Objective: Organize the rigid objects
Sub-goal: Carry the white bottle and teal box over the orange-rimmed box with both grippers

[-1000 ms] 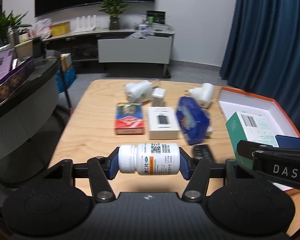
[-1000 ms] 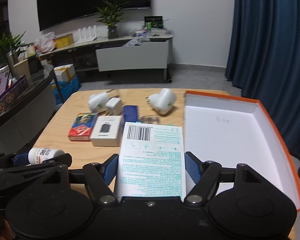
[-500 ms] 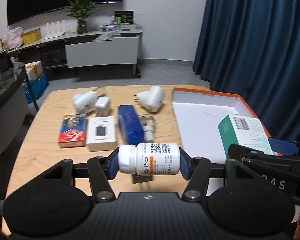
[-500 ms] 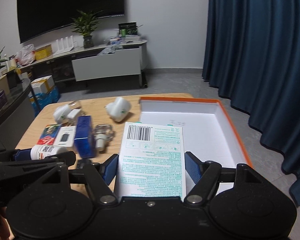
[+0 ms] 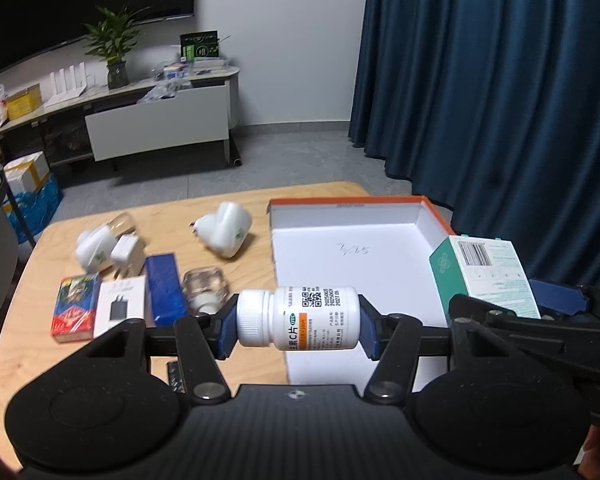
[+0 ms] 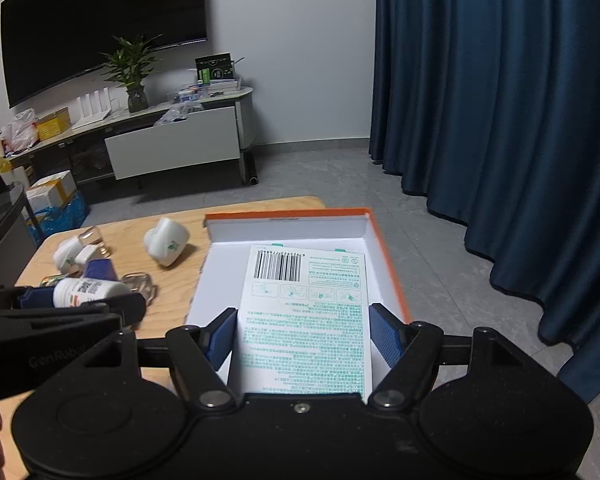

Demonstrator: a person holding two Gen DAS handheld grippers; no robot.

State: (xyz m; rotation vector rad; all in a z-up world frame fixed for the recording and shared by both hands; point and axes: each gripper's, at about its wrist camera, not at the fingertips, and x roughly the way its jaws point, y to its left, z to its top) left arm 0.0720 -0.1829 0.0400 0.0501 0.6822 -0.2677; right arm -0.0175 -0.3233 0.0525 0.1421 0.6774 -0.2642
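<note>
My left gripper [image 5: 298, 326] is shut on a white pill bottle [image 5: 300, 318], held sideways above the near left edge of the orange-rimmed white box [image 5: 340, 204]. My right gripper [image 6: 302, 336] is shut on a green and white carton [image 6: 306, 320] and holds it over the inside of the same box [image 6: 288, 214]. The carton also shows at the right of the left wrist view [image 5: 484, 272]. The bottle shows at the left of the right wrist view [image 6: 88, 290].
On the wooden table [image 5: 32, 280] left of the box lie white plug adapters [image 5: 224, 232], a blue box [image 5: 163, 288], a white charger box [image 5: 120, 308], a red card pack [image 5: 74, 306], a clear glass piece [image 5: 202, 284] and a black remote [image 5: 176, 376]. Blue curtains [image 5: 500, 80] hang at the right.
Both grippers have swung to the right with their loads. The box now lies under and ahead of them, and the loose items have slid to the left of view.
</note>
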